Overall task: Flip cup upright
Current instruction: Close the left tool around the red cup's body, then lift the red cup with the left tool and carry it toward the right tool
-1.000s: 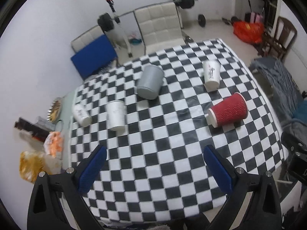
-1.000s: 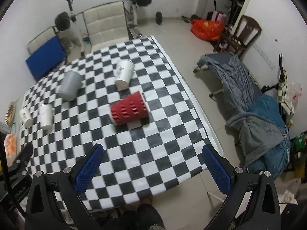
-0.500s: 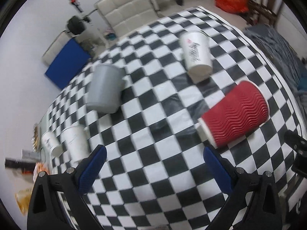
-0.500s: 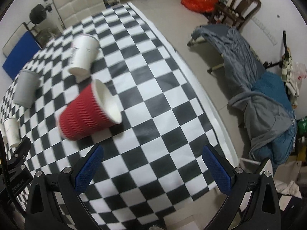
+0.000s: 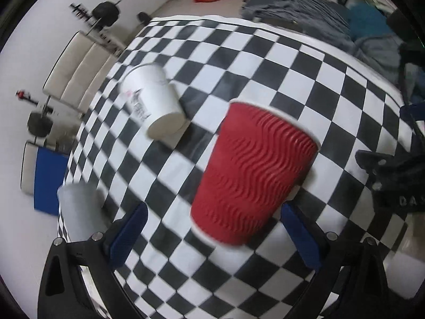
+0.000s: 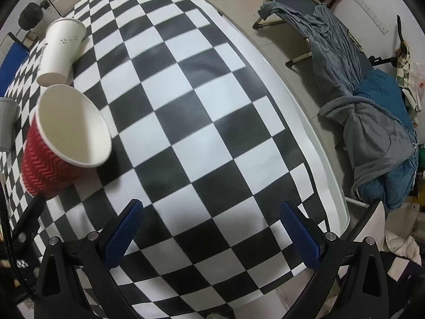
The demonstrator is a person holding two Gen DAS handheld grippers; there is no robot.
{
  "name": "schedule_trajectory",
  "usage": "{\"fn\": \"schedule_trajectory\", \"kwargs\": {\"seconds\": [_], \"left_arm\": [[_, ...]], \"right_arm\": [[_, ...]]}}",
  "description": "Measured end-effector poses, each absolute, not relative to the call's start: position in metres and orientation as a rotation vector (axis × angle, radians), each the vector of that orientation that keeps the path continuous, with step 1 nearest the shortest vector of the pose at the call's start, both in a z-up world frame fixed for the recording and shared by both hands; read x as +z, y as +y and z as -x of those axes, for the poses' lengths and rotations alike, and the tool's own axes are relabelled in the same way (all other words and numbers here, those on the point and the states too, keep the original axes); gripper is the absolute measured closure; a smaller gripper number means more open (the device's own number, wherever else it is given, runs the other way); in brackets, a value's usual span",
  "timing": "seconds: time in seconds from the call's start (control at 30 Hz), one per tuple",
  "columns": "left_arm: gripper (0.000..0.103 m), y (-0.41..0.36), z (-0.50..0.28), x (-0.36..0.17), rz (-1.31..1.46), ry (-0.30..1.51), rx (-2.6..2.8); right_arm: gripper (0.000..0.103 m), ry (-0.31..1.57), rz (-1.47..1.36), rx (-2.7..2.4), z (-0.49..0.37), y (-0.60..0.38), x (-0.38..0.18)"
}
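A red ribbed paper cup lies on its side on the black-and-white checkered table, its base toward my left gripper. The left gripper is open, its blue pads either side of the cup's base end and apart from it. In the right wrist view the red cup lies at the left with its white open mouth facing the camera. My right gripper is open and empty over the table, to the right of the cup.
A white printed cup lies on its side beyond the red one; it also shows in the right wrist view. A grey cup lies at the left. A cot with blue-grey blankets stands right of the table edge.
Both grippers have moved down and closer to the table. The left gripper has swung round so the red cup's base sits between its open fingers. The cups have not moved.
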State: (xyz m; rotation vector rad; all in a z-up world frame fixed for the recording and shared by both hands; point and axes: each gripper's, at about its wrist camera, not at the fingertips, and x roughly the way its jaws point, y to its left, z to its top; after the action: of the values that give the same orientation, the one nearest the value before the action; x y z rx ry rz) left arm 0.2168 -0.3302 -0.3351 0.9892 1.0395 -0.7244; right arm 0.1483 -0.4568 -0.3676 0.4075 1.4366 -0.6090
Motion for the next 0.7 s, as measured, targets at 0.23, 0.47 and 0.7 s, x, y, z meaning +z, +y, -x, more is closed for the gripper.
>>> {"fn": "schedule_trajectory", "kwargs": {"seconds": [0.23,0.47,0.7], "left_arm": [[0.004,-0.351,-0.217,-0.352,-1.045,1.039,-0.8],[0.029,-0.349,-0.223,-0.349,-0.968,1.067,-0.832],[0.03,-0.316,-0.236,-0.329,-0.759,1.157,-0.738]], "right_arm": [[0.0,1.451,-0.438,-0.621,-0.141,-0.466,-0.375],[0.0,1.458,-0.453,-0.621,-0.14,-0.465,-0.377],[0.0,1.464,-0.435,-0.596,-0.141,-0.447,-0.371]]}}
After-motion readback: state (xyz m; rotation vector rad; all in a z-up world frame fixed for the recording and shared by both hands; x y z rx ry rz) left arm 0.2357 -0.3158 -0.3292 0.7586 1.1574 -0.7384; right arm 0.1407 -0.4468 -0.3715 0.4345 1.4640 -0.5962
